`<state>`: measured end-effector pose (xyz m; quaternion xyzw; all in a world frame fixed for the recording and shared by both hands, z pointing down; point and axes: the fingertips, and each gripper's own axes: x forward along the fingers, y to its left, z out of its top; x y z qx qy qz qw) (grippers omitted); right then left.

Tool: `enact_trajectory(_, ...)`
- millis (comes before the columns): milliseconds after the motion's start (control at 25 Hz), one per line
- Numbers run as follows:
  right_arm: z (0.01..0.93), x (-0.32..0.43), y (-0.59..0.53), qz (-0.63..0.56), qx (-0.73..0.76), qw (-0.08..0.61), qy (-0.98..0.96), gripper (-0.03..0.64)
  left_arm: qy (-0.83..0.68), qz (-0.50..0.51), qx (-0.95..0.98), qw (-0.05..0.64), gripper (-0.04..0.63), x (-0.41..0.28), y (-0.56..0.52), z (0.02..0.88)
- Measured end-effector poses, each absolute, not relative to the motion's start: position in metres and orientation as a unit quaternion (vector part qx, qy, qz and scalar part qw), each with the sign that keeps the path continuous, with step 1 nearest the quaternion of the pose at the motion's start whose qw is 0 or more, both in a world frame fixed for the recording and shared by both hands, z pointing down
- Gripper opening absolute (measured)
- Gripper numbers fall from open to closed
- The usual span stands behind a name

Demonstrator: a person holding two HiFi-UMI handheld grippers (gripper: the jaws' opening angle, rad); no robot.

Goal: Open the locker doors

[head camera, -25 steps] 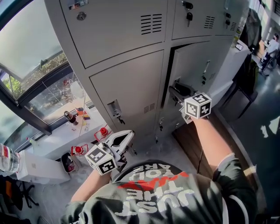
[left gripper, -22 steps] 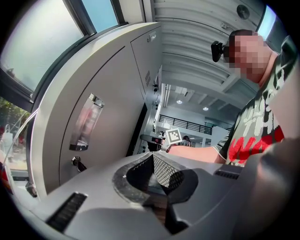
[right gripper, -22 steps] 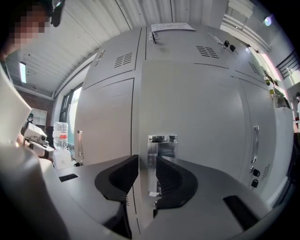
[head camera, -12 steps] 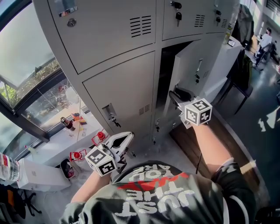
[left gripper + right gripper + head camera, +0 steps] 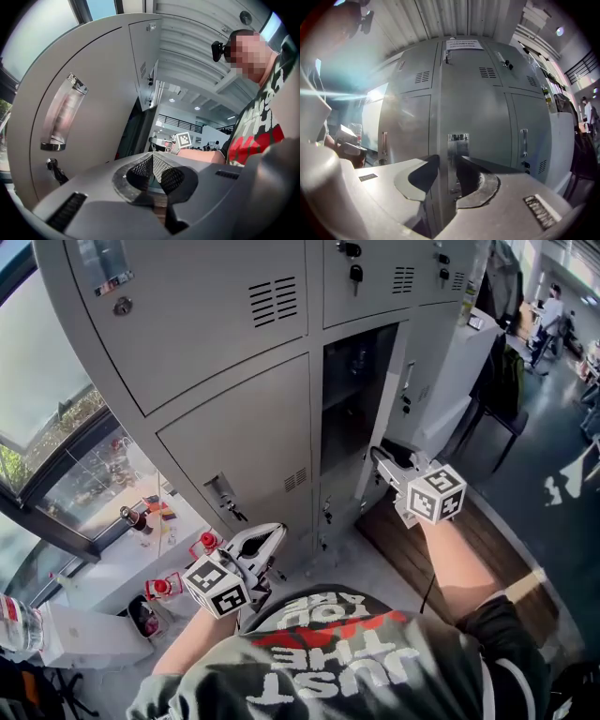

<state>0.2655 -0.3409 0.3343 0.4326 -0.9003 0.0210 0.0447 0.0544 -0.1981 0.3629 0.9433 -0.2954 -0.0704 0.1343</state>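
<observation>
At the right of the lockers (image 5: 234, 418), the swung-out locker door (image 5: 436, 381) is being gripped at its near edge by the right tongs (image 5: 380, 457), whose jaws are just being opened slightly around it. Nearer left, the left tongs (image 5: 272, 532) are being held shut, empty.

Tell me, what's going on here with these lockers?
A person with a gripper in each hand is opening grey metal lockers. The right gripper clasps the free edge of a grey metal locker door, which stands partly open. Its jaws have just been opening a little, with the door edge between them. The left gripper hangs shut and empty near the person's waist.
</observation>
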Motion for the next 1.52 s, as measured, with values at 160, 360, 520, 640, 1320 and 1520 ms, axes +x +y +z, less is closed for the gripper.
enact_trajectory(160,0.334,0.286,-0.330,0.018,0.453,0.042,-0.890,0.138,-0.281,-0.070,0.947,0.135,0.002,0.060,-0.202,0.362)
enact_trajectory(360,0.333,0.313,-0.320,0.017,0.484,0.039,-0.874,0.137,-0.266,-0.069,0.952,0.137,0.002,0.065,-0.207,0.362)
enact_trajectory(520,0.332,0.333,-0.313,0.019,0.508,0.038,-0.860,0.137,-0.250,-0.070,0.956,0.137,0.002,0.070,-0.209,0.362)
enact_trajectory(640,0.330,0.350,-0.308,0.019,0.527,0.039,-0.849,0.135,-0.240,-0.068,0.959,0.134,0.002,0.075,-0.210,0.362)
enact_trajectory(1320,0.328,0.439,-0.304,0.018,0.607,0.039,-0.794,0.080,-0.232,-0.068,0.963,0.123,0.002,0.087,-0.208,0.359)
enact_trajectory(1520,0.328,0.471,-0.315,0.016,0.634,0.038,-0.772,0.047,-0.247,-0.067,0.957,0.132,0.002,0.087,-0.208,0.360)
